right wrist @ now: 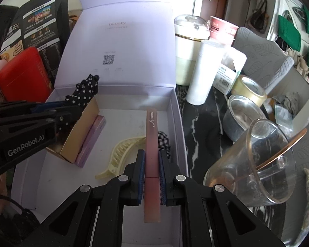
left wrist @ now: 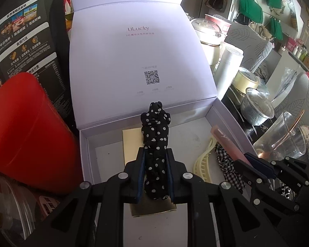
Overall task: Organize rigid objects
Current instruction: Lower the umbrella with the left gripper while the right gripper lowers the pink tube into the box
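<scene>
An open white gift box stands in front of me with its lid upright. Over the box, my left gripper is shut on a black polka-dot hair band; a gold box lies underneath it. My right gripper is shut on a slim pink box, held lengthwise over the white box's right side. On the box floor lie a cream hair claw, a checked scrunchie, the gold box and a lilac box. In the right wrist view the left gripper enters from the left with the hair band.
A red container and a black food bag stand to the left of the box. To its right, on a dark marble top, are a tipped glass cup, a foil bowl, a tape roll, a white bottle and a lidded pot.
</scene>
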The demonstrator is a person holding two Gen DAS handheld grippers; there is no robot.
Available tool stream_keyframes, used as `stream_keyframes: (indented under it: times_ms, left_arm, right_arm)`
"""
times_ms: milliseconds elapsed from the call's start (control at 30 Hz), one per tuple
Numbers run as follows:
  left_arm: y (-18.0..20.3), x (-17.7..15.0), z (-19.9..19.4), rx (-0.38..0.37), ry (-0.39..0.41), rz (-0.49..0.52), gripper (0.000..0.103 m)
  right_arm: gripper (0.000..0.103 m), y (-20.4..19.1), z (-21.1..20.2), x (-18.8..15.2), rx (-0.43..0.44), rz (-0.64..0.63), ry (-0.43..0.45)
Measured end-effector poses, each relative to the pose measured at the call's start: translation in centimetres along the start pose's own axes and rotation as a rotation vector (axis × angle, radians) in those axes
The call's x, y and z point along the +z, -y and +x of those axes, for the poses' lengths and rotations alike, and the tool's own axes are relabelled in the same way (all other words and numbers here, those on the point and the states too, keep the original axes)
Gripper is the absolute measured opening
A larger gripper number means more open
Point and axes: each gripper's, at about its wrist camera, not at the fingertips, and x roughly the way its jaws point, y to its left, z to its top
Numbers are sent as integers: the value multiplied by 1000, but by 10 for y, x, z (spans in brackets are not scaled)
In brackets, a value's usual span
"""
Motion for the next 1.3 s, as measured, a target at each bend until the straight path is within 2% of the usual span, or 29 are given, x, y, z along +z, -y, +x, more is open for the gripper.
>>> stream_keyframes:
  times_ms: [367,733,1300]
  left_arm:
    - [4,2,2,43,-29,12,19]
    - [2,3,0,33,-67,-3,21]
    - [5,5,-27,16,-30,2,21]
  right_arm:
    - [16,0,-1,1,-29,-2,-2]
    - [18,1,-13,3,-28,0,23]
    - [18,4,-49,7,-42,2,107]
